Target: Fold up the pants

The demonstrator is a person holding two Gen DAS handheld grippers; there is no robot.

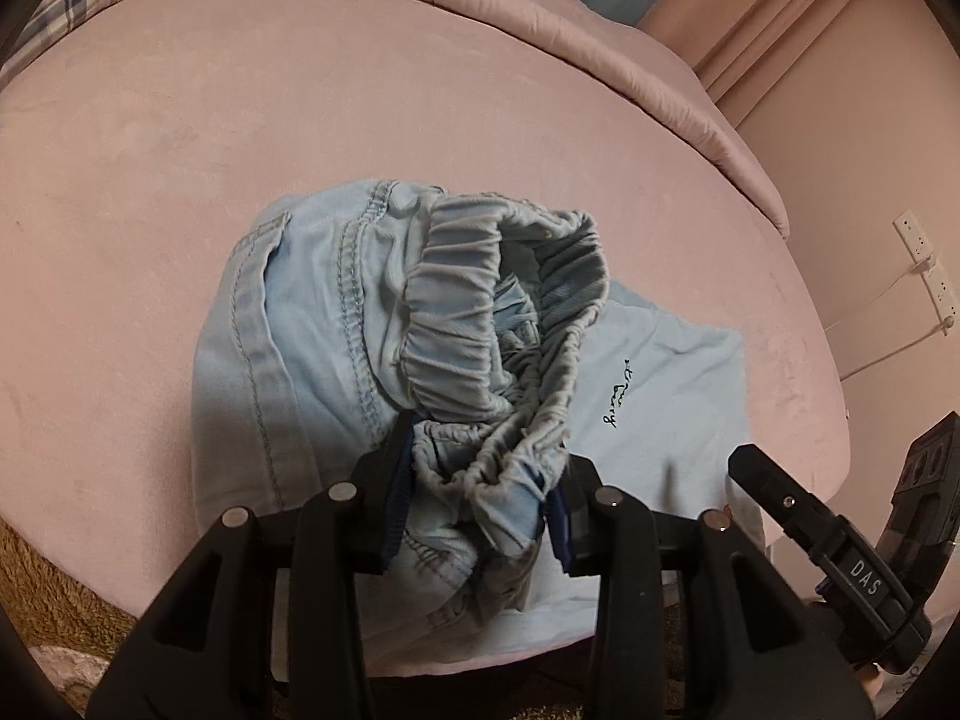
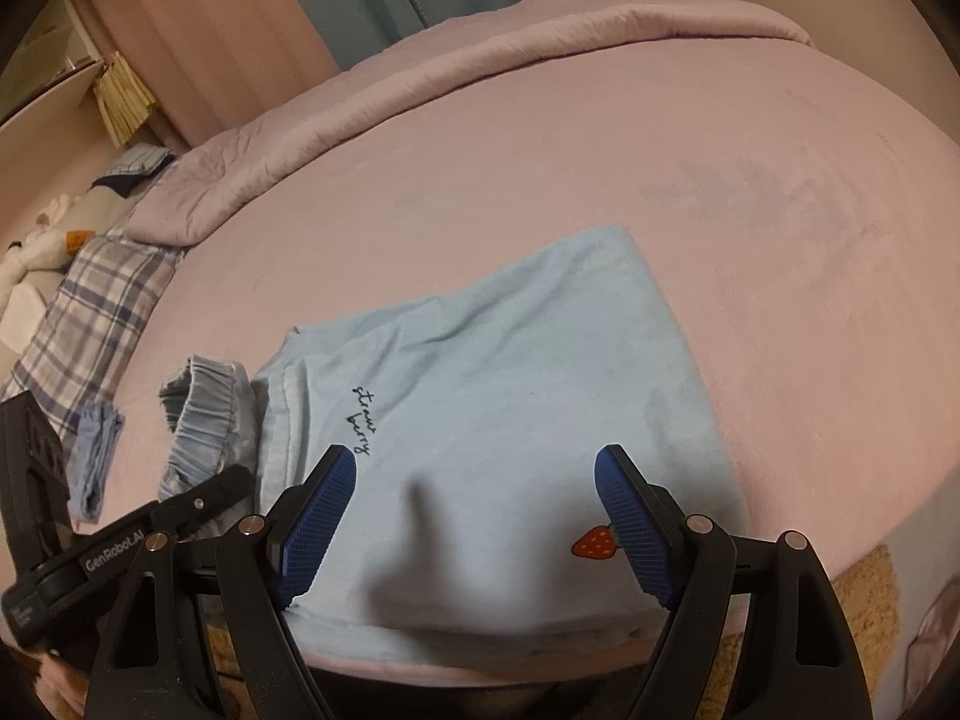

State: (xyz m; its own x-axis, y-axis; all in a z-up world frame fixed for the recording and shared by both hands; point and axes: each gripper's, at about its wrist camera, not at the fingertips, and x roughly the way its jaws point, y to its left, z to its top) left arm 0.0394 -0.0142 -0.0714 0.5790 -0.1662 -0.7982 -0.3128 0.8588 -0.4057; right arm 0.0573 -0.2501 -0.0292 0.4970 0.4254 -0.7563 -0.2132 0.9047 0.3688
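Light blue denim pants (image 1: 336,312) with a gathered elastic waistband lie bunched on the pink bed (image 1: 180,180). My left gripper (image 1: 480,498) is shut on a fold of the waistband, and the cloth fills the gap between its blue pads. In the right wrist view the pants (image 2: 204,414) lie at the left, with the left gripper's finger (image 2: 198,498) beside them. My right gripper (image 2: 474,480) hovers open above a folded light blue shirt (image 2: 510,360) with "strawberry" script and a strawberry print. Nothing is between its fingers.
A plaid pillow (image 2: 102,300) and a rolled pink quilt (image 2: 420,78) lie along the far side of the bed (image 2: 720,180). The folded shirt (image 1: 660,372) touches the pants on their right. Brown carpet (image 2: 870,588) shows below the bed's near edge. A wall socket (image 1: 924,264) is at the right.
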